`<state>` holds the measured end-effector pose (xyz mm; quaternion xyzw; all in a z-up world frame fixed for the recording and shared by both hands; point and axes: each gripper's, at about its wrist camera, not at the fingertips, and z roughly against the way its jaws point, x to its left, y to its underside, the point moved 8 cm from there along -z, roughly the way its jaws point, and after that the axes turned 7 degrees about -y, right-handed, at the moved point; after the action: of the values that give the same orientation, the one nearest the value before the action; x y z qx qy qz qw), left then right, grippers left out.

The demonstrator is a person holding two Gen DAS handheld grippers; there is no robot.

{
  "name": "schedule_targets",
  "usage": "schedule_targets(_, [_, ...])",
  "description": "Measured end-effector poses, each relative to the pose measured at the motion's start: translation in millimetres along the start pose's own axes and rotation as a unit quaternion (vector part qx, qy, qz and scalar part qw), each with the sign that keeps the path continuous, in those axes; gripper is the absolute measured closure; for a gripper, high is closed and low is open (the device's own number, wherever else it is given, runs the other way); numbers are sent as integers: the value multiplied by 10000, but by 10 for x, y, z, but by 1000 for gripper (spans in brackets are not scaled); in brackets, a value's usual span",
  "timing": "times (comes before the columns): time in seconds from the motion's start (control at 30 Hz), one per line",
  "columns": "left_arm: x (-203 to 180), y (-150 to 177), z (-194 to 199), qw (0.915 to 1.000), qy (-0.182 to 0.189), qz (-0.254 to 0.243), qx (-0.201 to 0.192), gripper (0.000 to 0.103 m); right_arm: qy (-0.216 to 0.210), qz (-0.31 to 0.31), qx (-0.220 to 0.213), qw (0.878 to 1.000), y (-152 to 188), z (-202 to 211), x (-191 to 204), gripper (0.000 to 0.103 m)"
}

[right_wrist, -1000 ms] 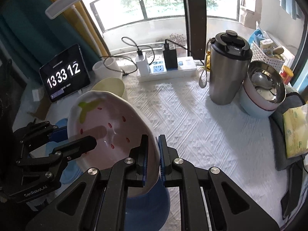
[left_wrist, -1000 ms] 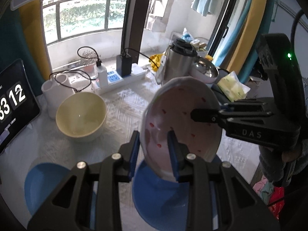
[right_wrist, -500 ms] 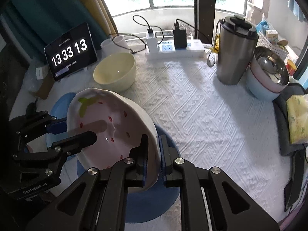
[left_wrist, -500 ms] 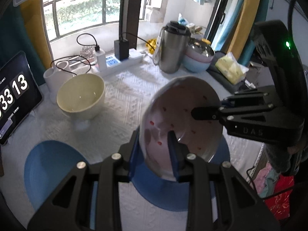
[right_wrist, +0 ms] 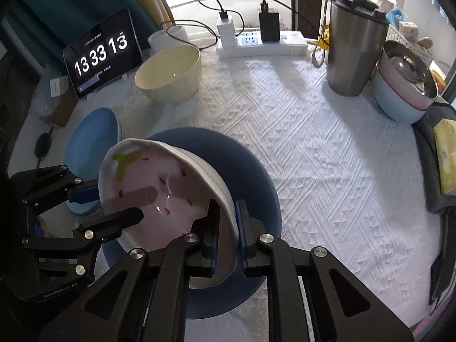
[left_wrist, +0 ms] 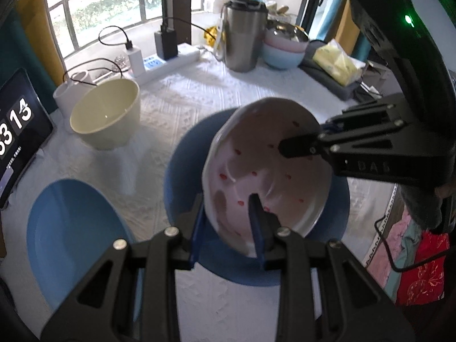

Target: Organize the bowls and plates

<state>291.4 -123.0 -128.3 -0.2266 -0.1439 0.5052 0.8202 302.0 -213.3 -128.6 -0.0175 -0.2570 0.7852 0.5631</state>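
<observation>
A pink bowl (left_wrist: 268, 165) with red seed marks and a green leaf print hangs tilted just above a dark blue plate (right_wrist: 250, 171) on the white cloth. My left gripper (left_wrist: 226, 208) is shut on the bowl's near rim, one finger inside and one outside. On the opposite rim my right gripper (right_wrist: 228, 216) is shut the same way. In the left wrist view the bowl covers the middle of the dark blue plate (left_wrist: 188, 154). Whether the bowl's underside touches the plate is hidden.
Light blue plates (right_wrist: 94, 142) lie left of the dark one. A cream bowl (right_wrist: 171, 71) and a tablet clock (right_wrist: 102, 51) stand behind. A steel tumbler (right_wrist: 353, 48), a bowl stack (right_wrist: 399, 91) and a power strip (right_wrist: 262, 45) line the back. Tissues (right_wrist: 447, 156) lie at the right edge.
Both grippers have come down together with the pink bowl, which now hangs lower and nearer the dark blue plate. Both grips are unchanged.
</observation>
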Motion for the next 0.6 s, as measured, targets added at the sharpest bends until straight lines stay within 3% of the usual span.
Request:
schedule_targets(0.23, [-92,120,-94,9997,49,-124,225,72,74,15,165,9998,87,-90,-30,89])
schedule_targets(0.6, [-92,130,-85,9996,113,-182,155,69,167,84,243,9995,75,-140,-28,88])
